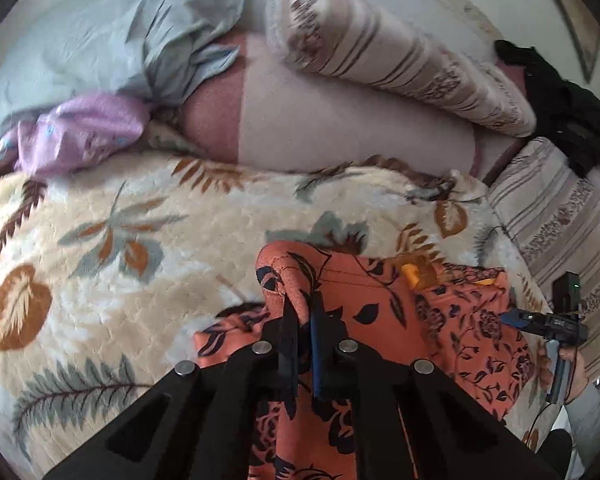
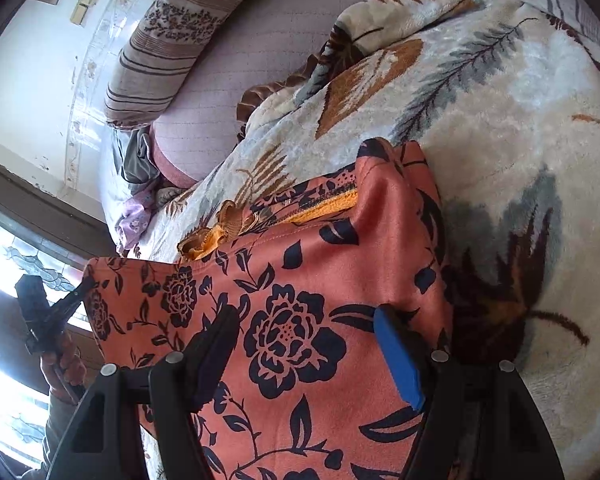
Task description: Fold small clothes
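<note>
An orange garment with dark flowers [image 1: 380, 300] lies on a cream leaf-patterned blanket [image 1: 140, 240]. My left gripper [image 1: 302, 300] is shut on a raised fold at the garment's left edge, and the cloth hangs lifted from its pads. In the right wrist view the same garment [image 2: 300, 248] spreads flat, with a yellow-lined opening [image 2: 324, 208] at its far side. My right gripper [image 2: 304, 328] stands open just over the garment, its fingers [image 2: 396, 344] wide apart with flat cloth between them. The right gripper [image 1: 540, 320] also shows at the left wrist view's right edge, and the left gripper [image 2: 52, 312] shows at the other view's left edge.
Striped pillows [image 1: 400, 60] and a pink bolster [image 1: 340, 128] lie behind the blanket. A grey cloth [image 1: 172, 32] and a lilac garment [image 1: 80, 128] sit at the far left. Something black [image 1: 560, 100] lies at the far right. A window [image 2: 4, 248] is on the left.
</note>
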{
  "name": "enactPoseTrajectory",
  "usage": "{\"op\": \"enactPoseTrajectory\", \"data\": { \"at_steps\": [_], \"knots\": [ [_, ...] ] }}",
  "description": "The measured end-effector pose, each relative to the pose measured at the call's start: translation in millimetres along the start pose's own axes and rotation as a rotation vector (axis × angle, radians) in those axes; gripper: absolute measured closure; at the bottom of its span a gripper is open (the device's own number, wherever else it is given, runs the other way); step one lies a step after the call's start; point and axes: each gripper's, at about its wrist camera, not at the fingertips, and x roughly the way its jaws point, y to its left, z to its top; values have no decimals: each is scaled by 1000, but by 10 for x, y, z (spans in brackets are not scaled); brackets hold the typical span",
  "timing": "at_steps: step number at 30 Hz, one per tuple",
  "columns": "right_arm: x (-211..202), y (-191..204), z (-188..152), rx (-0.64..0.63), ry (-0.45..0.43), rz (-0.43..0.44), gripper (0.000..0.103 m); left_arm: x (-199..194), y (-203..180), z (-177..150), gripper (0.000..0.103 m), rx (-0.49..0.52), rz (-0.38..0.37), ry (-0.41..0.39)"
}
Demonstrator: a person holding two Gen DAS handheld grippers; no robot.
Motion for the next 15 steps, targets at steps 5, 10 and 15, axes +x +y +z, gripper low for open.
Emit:
{"op": "enactPoseTrajectory", "data": {
  "at_steps": [5,10,15],
  "knots": [
    [-27,64,8,-8,16,-28,30,584,749,-381,73,-240,67,141],
    [-108,298,48,-70,18,-27,30,395,613,-341,62,-165,143,117],
    [-40,383,212,-44,33,86,25,-46,378,-436,61,-88,106,24]
  ]
}}
